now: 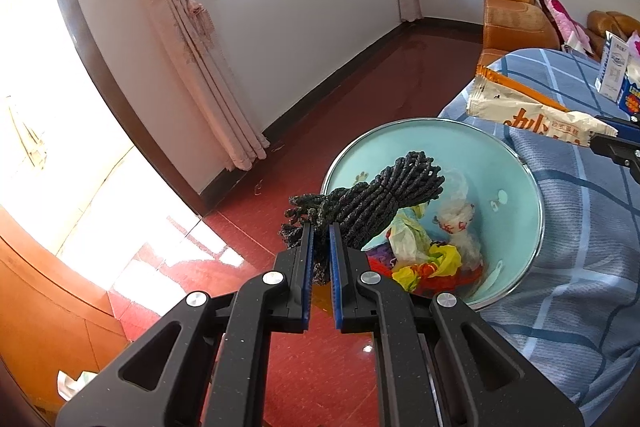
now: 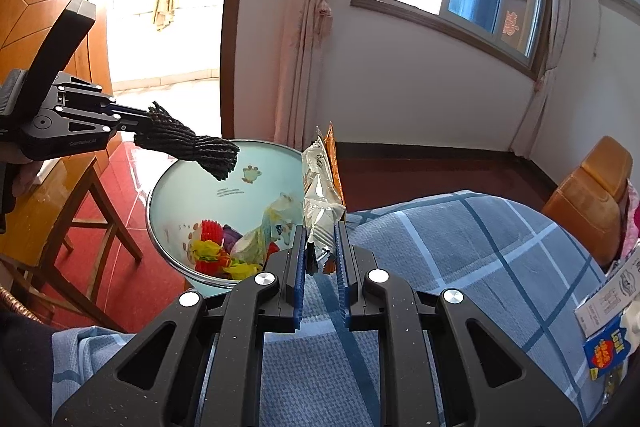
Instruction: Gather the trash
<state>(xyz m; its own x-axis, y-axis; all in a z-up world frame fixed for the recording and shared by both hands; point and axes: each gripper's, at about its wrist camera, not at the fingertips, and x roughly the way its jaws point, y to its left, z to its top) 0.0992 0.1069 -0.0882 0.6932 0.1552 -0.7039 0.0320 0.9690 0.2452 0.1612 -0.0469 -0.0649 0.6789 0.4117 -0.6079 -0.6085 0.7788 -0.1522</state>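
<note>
Left gripper [image 1: 321,227] pinching braided dark rope [image 1: 376,199] over round teal bin [image 1: 516,183], right gripper [image 2: 320,227] clamping crinkled foil wrapper [image 2: 320,187] at bin's rim

At right frame edges, the blue-and-white printed carton [image 2: 612,311] is cut off; its small lettering is unreadable.

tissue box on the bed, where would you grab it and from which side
The tissue box lies on the plaid bedcover at the right gripper's right, only partly in frame. I would probably come from above and pinch across its narrow width near the white end, since that edge shows clear. The right gripper is shut on the snack wrapper, so drop that first.
</note>
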